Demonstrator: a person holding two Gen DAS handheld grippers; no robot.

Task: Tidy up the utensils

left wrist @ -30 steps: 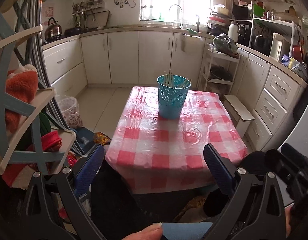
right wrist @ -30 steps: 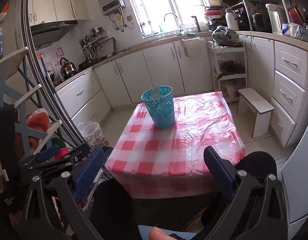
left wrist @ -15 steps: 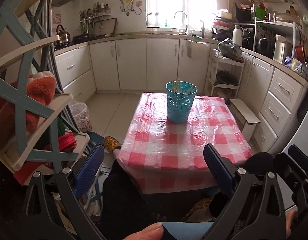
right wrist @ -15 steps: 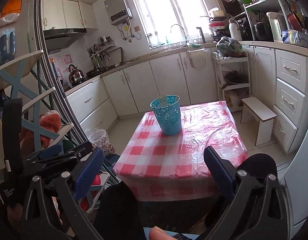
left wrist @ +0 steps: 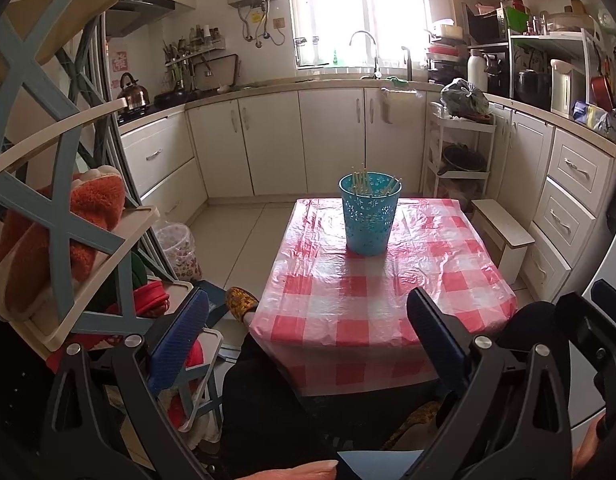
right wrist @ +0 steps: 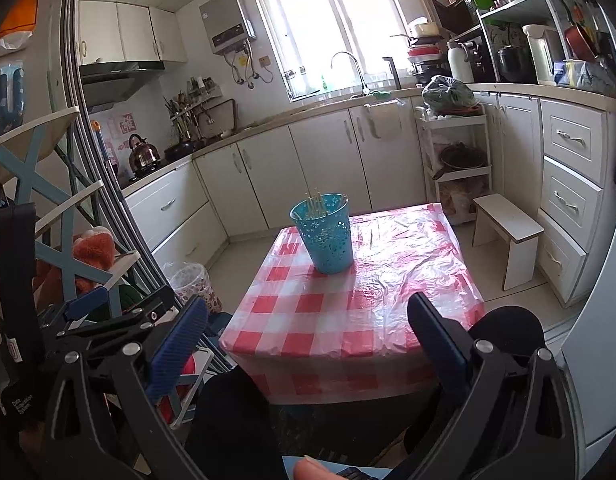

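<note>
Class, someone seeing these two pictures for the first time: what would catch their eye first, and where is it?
The red-and-white checked tablecloth fills the middle, with a turquoise cut-out basket of pale sticks standing upright toward its far end. At the bottom, the left gripper and right gripper gape open, empty.

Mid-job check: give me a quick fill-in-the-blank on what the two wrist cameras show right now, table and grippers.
1. The blue perforated basket stands upright on the ____ checked tablecloth.
2. The thin utensils stand ____ the basket.
3. The left gripper and right gripper both have their jaws ____, holding nothing.
4. The white step stool stands on the floor, on the ____ side of the table in both views.

Missing words: red-and-white; inside; open; right
</note>
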